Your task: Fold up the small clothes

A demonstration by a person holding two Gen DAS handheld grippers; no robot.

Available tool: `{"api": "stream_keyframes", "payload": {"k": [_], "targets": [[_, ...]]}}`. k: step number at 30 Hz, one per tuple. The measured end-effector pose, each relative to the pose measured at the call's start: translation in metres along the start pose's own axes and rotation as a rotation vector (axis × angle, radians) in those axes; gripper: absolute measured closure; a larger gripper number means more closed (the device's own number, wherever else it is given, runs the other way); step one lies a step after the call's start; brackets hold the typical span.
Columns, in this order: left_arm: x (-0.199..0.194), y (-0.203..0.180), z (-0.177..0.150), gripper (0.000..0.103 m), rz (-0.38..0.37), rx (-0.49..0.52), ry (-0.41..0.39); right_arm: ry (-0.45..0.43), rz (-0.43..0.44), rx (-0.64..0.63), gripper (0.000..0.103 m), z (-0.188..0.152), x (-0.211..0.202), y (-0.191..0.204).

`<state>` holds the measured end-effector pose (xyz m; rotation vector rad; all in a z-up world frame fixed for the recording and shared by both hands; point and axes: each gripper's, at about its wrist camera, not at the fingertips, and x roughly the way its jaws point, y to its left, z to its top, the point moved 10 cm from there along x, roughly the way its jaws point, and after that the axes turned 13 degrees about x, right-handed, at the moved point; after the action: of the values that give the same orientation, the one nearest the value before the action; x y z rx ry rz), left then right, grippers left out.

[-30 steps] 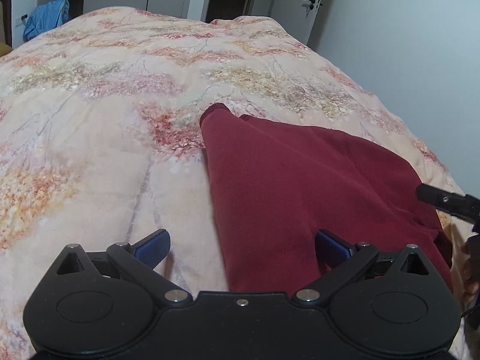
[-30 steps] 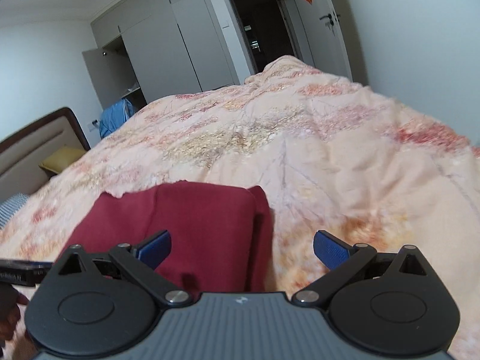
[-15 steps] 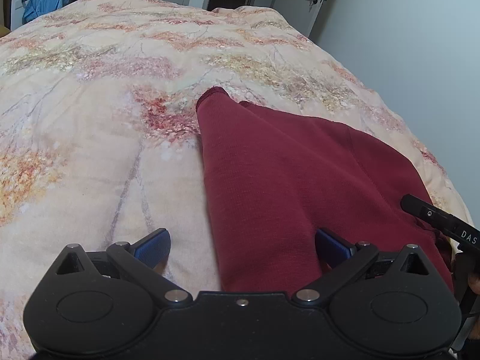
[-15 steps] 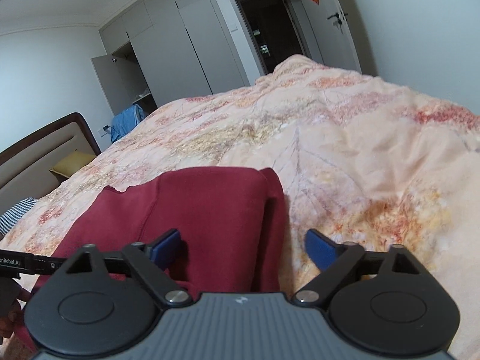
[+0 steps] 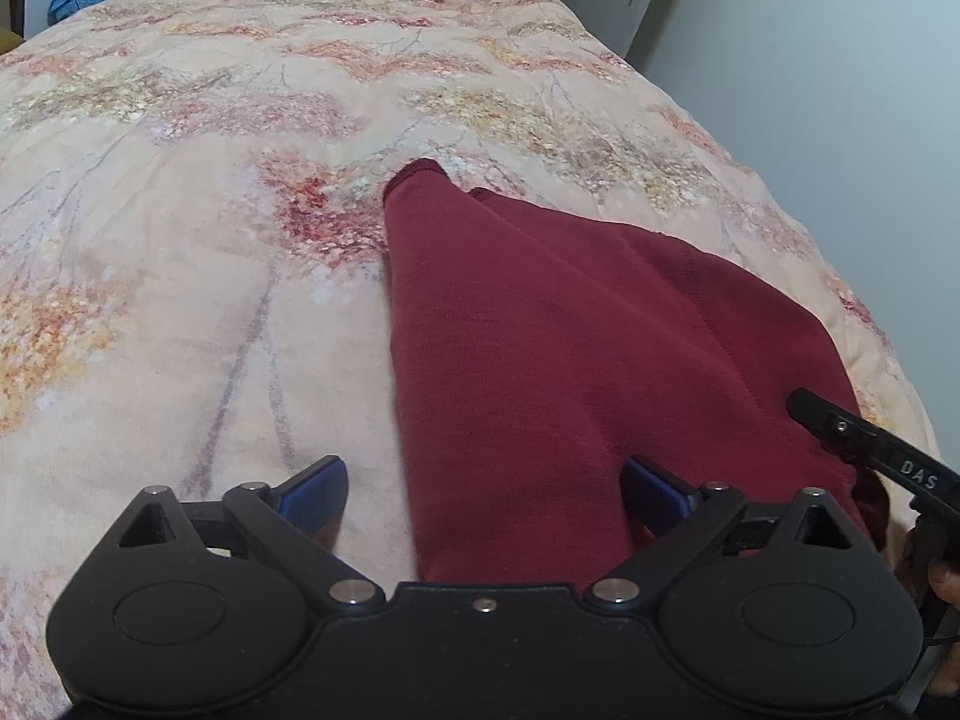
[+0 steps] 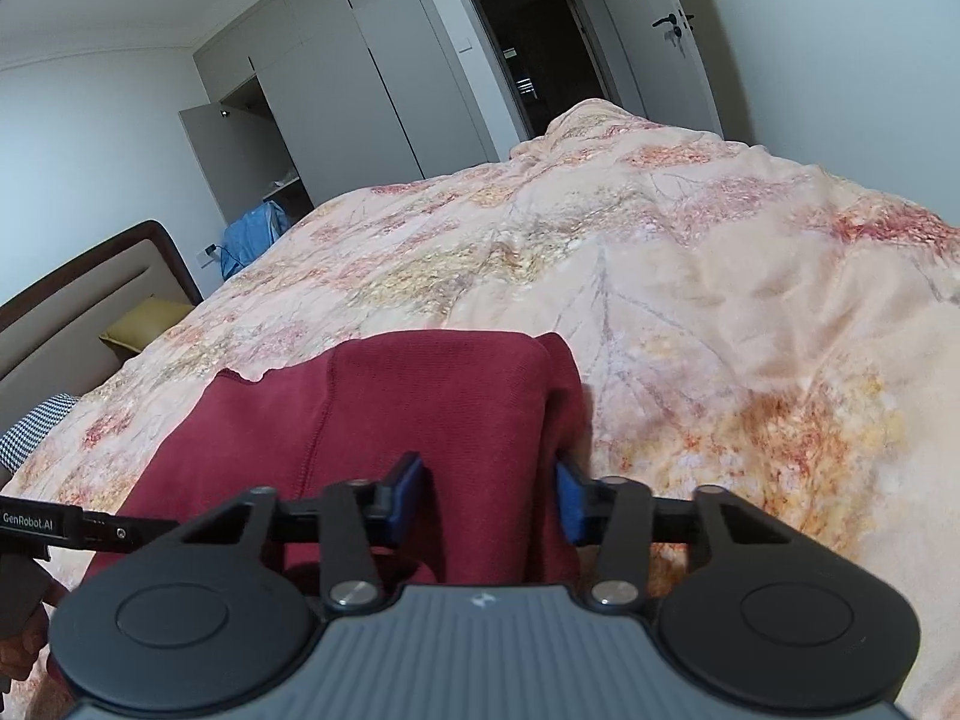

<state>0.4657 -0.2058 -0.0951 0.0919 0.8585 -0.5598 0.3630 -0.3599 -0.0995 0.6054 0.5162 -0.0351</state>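
Note:
A dark red garment point(image 5: 570, 348) lies flat on the floral bedspread point(image 5: 180, 240), partly folded, its narrow end pointing away. My left gripper point(image 5: 485, 489) is open and straddles the garment's near left edge. In the right wrist view the same garment point(image 6: 390, 420) lies below my right gripper point(image 6: 487, 498), whose blue pads stand half closed around the garment's near right edge with a gap still between them. The right gripper's body shows in the left wrist view point(image 5: 870, 450) at the right edge. The left gripper's body shows in the right wrist view point(image 6: 60, 525) at the left edge.
The bedspread point(image 6: 720, 300) covers the whole bed. A headboard point(image 6: 90, 294) and a yellow pillow point(image 6: 141, 330) are at the far left. A wardrobe with an open door point(image 6: 240, 162), a blue cloth point(image 6: 252, 234) and a doorway point(image 6: 528, 60) stand beyond the bed.
My right gripper's jaws have narrowed around the garment's right edge and it has come closer to the cloth. My left gripper has tilted down and moved nearer, still open.

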Motion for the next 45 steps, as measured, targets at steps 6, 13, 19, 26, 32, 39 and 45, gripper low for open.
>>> {"api": "stream_keyframes", "payload": {"k": [6,13,19,26,32,39,45], "targets": [[-0.008,-0.011,0.007,0.044,-0.027,0.023,-0.010,0.001,-0.006,-0.005,0.080,0.002,-0.007,0.008],[-0.031,-0.016,0.015,0.072,0.000,-0.002,-0.074,-0.017,0.025,-0.019,0.084,0.009,-0.024,0.030],[-0.072,-0.012,0.031,0.075,0.011,-0.008,-0.153,-0.045,0.076,-0.075,0.085,0.016,-0.036,0.071],[-0.127,0.044,0.037,0.075,0.154,-0.013,-0.207,-0.039,0.195,-0.169,0.085,0.009,-0.017,0.150],[-0.151,0.106,0.016,0.074,0.251,-0.077,-0.190,0.028,0.303,-0.132,0.085,-0.020,0.025,0.203],[-0.128,0.137,-0.023,0.070,0.228,-0.168,-0.137,0.092,0.239,-0.138,0.084,-0.054,0.061,0.200],[-0.119,0.146,-0.033,0.061,0.222,-0.207,-0.131,0.083,0.182,-0.134,0.064,-0.053,0.068,0.173]]}}
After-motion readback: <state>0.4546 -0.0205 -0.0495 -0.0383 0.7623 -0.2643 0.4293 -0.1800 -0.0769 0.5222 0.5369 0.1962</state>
